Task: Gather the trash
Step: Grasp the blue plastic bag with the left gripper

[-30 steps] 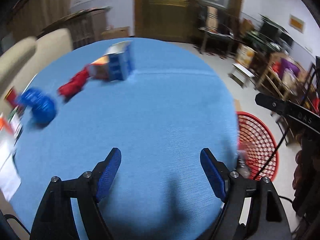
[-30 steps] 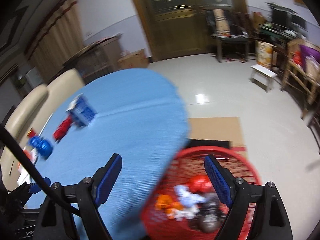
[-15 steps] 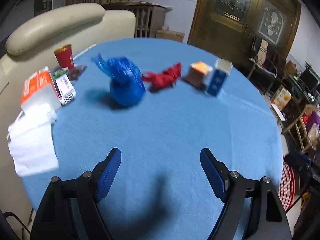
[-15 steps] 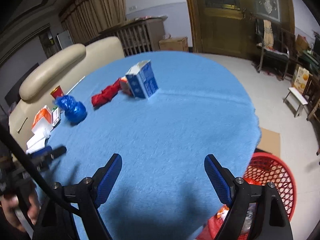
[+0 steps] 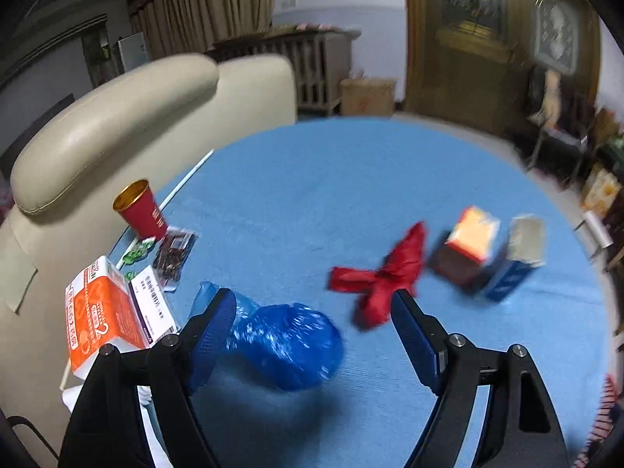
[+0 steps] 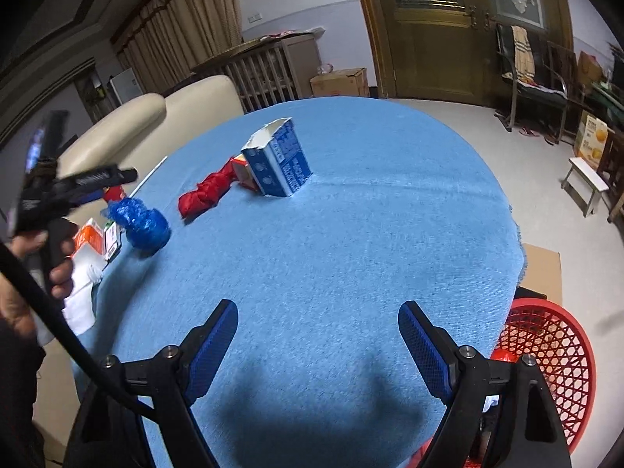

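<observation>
A crumpled blue plastic bag (image 5: 284, 345) lies on the blue table between the fingers of my open left gripper (image 5: 314, 335), nearer the left one. A red crumpled wrapper (image 5: 384, 280), an orange-topped box (image 5: 466, 249) and a blue-and-white carton (image 5: 514, 261) lie beyond it to the right. My right gripper (image 6: 318, 337) is open and empty above the near table edge. In the right wrist view the blue bag (image 6: 142, 224), red wrapper (image 6: 208, 191) and carton (image 6: 279, 163) sit at the far left. A red mesh basket (image 6: 546, 355) stands on the floor at the right.
A red cup (image 5: 142, 210), a snack packet (image 5: 173, 249) and an orange-and-white tissue pack (image 5: 101, 312) sit at the table's left edge. A cream sofa (image 5: 117, 117) stands behind the table. A cardboard sheet (image 6: 542, 269) lies on the floor by the basket.
My left gripper has swung left from the basket side and closed in on the blue bag. My right gripper has moved away from over the basket, back over the table edge.
</observation>
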Demonstrator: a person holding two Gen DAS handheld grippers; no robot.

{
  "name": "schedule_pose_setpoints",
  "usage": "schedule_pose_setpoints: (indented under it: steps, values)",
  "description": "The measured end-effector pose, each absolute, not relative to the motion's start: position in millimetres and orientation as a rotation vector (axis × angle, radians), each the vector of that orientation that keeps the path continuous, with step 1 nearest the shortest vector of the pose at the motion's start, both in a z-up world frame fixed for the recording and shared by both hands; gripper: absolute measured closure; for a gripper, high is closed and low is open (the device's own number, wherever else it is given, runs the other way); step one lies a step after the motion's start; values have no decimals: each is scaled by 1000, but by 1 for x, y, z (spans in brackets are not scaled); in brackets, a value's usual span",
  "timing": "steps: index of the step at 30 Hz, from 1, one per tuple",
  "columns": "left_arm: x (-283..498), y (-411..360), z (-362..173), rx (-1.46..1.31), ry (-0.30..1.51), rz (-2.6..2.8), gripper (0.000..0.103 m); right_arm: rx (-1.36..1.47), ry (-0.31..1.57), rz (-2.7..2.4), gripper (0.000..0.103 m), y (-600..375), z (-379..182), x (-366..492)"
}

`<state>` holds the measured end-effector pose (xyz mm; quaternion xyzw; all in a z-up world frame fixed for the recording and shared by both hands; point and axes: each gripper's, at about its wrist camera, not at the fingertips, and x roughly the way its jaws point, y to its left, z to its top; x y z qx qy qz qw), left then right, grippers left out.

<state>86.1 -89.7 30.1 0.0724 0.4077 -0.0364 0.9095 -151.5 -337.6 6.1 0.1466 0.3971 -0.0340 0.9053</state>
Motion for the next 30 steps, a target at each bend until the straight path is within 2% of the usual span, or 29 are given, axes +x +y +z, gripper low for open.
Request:
schedule_pose_setpoints:
  steps: [7,20,30]
  values:
    - [96,-61,-16,97,964,-27,21,350,829,-75,16,-354,-6,-145]
    - [61,-36,-21,37,970,-50,20,379,815,-20,16,-350,-11,-135]
    - [71,-35,-42,-7,1014,-74,21,319,790,-36,16,-344,8,-149]
